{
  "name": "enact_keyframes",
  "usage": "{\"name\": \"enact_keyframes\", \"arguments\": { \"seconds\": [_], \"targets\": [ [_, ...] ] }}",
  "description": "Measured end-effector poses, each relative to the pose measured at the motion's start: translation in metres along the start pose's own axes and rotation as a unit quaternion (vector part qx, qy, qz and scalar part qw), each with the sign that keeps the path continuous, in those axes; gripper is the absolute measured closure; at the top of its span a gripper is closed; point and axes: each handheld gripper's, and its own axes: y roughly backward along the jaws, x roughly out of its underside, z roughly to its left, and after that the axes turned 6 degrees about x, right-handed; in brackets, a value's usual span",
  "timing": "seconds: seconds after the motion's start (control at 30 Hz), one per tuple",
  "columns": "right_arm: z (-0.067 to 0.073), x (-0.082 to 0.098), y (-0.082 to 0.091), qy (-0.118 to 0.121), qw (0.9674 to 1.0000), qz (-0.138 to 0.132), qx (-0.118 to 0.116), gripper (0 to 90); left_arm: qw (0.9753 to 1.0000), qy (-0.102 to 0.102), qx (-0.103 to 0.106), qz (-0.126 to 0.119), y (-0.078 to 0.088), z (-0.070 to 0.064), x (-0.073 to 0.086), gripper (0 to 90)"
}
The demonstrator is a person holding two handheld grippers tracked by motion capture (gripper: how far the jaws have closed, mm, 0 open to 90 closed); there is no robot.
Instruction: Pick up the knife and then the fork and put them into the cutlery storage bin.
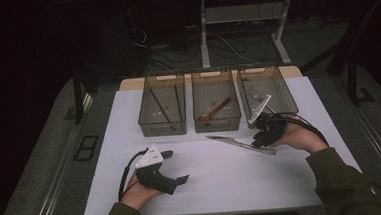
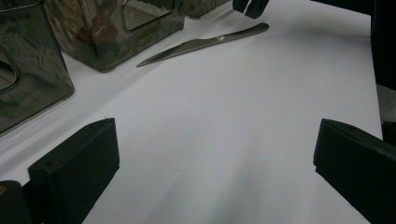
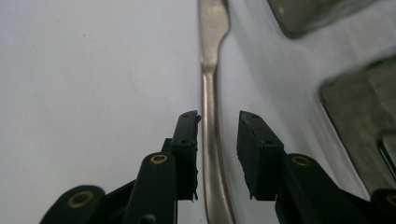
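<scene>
straddling the handle of a butter knife (image 3: 212, 154), the right gripper (image 3: 218, 154) is seen with its jaws slightly apart, one on each side of the metal; the left-hand pad looks touching or almost touching, a gap is left at the other, so no firm grip is shown. in the high view the right gripper (image 1: 263, 138) is held low at the knife's handle end by the right hand (image 1: 300, 136), just in front of the right bin (image 1: 288, 99).

knife (image 1: 240, 144) is laid flat on the white table (image 1: 208, 186), blade pointed toward the table's middle, just in front of the middle bin (image 1: 217, 122), not inside any bin. it is also picked up far off in the left gripper view (image 2: 201, 44).

left gripper (image 1: 174, 166) is held by the left hand (image 1: 141, 193) over bare table at the near left, jaws spread wide, nothing between them; confirmed in its own view (image 2: 215, 154), white surface between the two pads.

three clear bins are lined along the far edge. left bin (image 1: 162, 125) holds dark thin sticks, probably chopsticks. a reddish spoon (image 1: 216, 110) is seen in the middle bin. contents of the right bin cannot be told, metal glints only.
</scene>
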Motion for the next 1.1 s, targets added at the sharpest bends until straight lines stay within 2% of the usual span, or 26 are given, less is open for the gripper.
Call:
{"name": "enact_keyframes", "arguments": {
  "seconds": [0.17, 0.3, 0.4, 0.57, 0.83, 1.1],
  "targets": [
    [0.004, -0.017, -0.007, 0.027, 0.9992, 0.031, -0.003, 68.5, 1.0, -0.001, 0.001, 0.0, 0.0, 0.0, 0.0, 0.0],
    [0.007, -0.029, -0.016, 0.051, 0.9964, 0.067, -0.007, 69.2, 1.0, -0.003, 0.002, 0.001, -0.001, -0.001, 0.0, 0.0],
    [0.008, -0.035, -0.021, 0.06, 0.9948, 0.082, -0.006, 70.9, 1.0, -0.003, 0.002, 0.002, 0.0, -0.001, 0.0, 0.0],
    [0.009, -0.042, -0.03, 0.067, 0.9928, 0.1, 0.003, 72.8, 1.0, -0.003, 0.002, 0.001, -0.001, -0.001, 0.0, 0.0],
    [0.009, -0.049, -0.042, 0.079, 0.9893, 0.123, 0.002, 75.6, 1.0, -0.003, 0.003, 0.001, -0.001, -0.001, 0.0, 0.0],
    [0.008, -0.051, -0.043, 0.066, 0.9894, 0.129, 0.0, 78.7, 1.0, -0.003, 0.003, 0.0, -0.001, -0.001, 0.0, 0.0]
  ]
}}
